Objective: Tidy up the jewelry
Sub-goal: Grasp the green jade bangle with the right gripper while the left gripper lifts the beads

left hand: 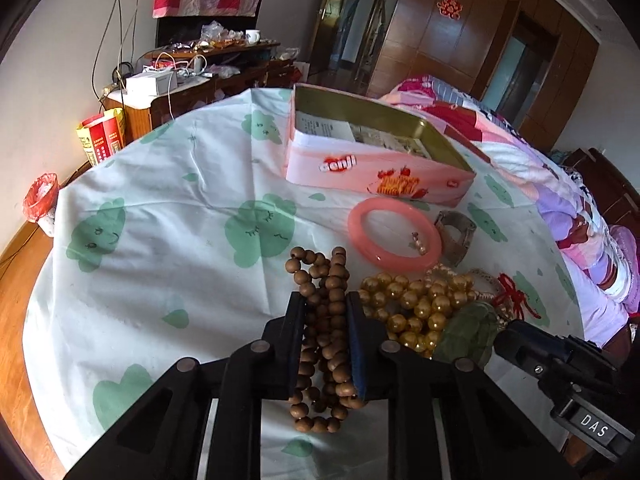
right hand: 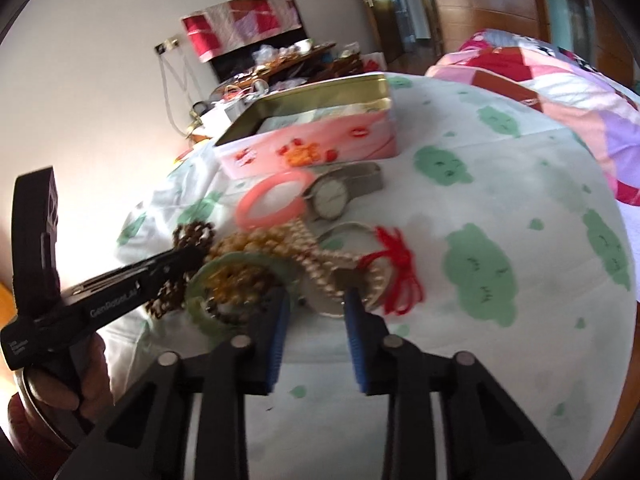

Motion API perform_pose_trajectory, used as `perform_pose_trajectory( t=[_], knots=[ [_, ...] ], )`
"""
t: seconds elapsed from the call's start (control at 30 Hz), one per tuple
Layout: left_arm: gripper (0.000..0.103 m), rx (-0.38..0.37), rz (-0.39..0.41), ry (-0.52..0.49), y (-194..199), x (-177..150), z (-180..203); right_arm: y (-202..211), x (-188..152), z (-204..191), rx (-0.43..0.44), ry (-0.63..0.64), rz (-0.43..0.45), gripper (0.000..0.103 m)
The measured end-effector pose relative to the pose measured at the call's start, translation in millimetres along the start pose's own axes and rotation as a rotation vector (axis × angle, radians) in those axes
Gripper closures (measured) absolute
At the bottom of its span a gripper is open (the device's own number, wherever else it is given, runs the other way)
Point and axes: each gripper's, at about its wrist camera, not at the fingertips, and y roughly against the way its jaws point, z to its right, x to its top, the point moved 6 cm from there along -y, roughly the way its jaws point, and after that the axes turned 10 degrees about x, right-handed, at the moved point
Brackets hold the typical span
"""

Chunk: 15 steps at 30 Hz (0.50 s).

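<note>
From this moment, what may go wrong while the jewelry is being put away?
1. The left tongs pinch only part of the brown wooden bead string; loose loops may snag the gold bead necklace.
2. The right tongs reach into a tangled pile: pearl strands over the green bangle may drag neighbours along.

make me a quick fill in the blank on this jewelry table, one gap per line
1. The left gripper is shut on a string of ____ wooden beads.
2. The pink bangle lies just in front of the open ____ tin.
3. The small bow tied beside the pearl strands is ____.
4. The cloth over the table is printed with ____ clouds.

Missing words: brown; pink; red; green
</note>
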Motion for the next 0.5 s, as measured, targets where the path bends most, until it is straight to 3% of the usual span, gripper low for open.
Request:
perform_pose_trajectory(
  t=[0.23, 0.4, 0.5],
  knots=[
    [0.083, -0.028, 0.124, 0.037, 28.9, 21.7, -8.9, -9.3, 9.0, -15.8, 0.007, 0.068, 0.003, 0.075],
    [0.083, -0.005, 0.14, 0.026, 31.8, 25.5, -9.7, -31.8, 10.2, -13.9, -0.047, 0.081, -0.09, 0.076],
    [0.083, -0.007, 0.12, 0.035, 26.1, 21.7, -9.5, -31.7, 8.4, -18.9, -0.025, 0.112, -0.098, 0.091]
  ],
)
